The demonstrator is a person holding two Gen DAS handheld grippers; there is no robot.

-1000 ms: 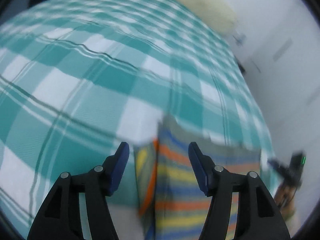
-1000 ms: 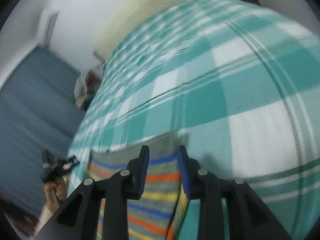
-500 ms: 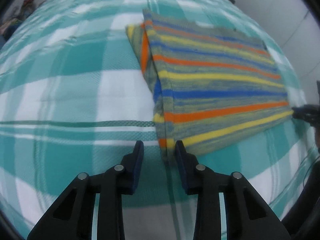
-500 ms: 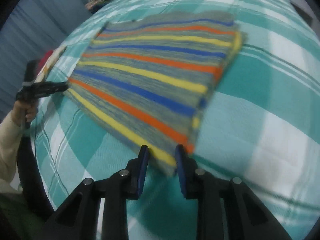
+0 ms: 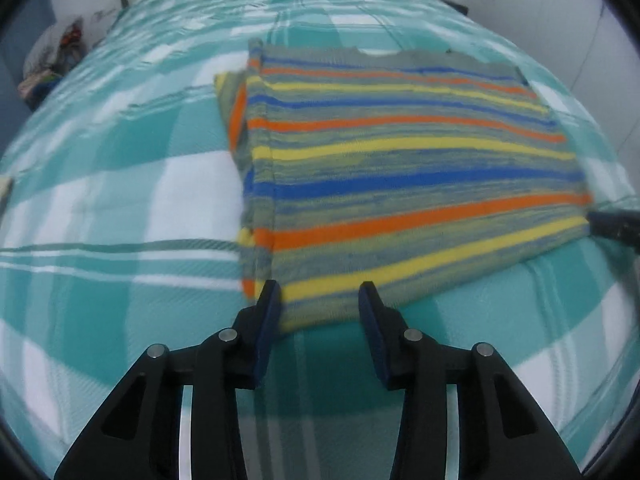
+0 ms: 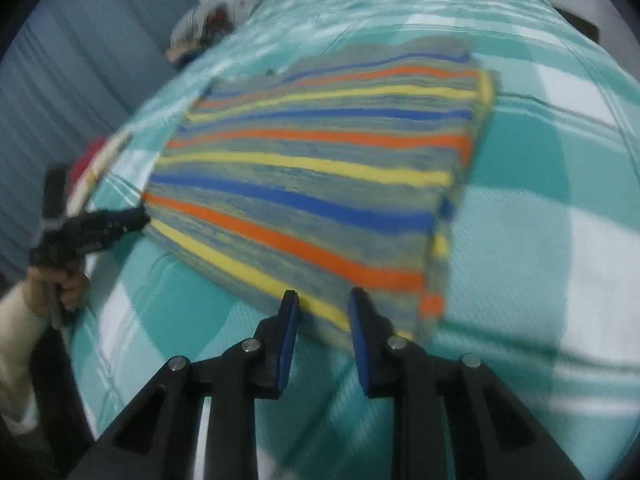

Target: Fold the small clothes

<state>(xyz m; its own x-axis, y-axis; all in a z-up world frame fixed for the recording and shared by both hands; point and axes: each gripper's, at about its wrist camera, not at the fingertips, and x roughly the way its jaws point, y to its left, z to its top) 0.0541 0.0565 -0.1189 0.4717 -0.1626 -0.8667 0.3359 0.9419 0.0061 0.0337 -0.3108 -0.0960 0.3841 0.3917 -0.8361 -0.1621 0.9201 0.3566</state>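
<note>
A striped garment (image 5: 400, 176) in grey, orange, yellow and blue lies flat and folded on the teal checked bedspread (image 5: 120, 208). It also shows in the right wrist view (image 6: 320, 176). My left gripper (image 5: 320, 300) is open and empty at the garment's near edge, close to its left corner. My right gripper (image 6: 322, 300) is open and empty at the near edge, close to the right corner. The left gripper also shows in the right wrist view (image 6: 120, 222), held by a hand at the garment's left corner.
The bedspread also shows in the right wrist view (image 6: 560, 240). A pile of clutter (image 5: 52, 64) sits past the bed's far left corner. A white wall (image 5: 560, 8) runs along the right. A blue curtain (image 6: 60, 80) hangs on the left.
Both grippers have opened wider and let go of the garment's near edge. The garment now lies flat on the bed. Both cameras have pulled back a little.
</note>
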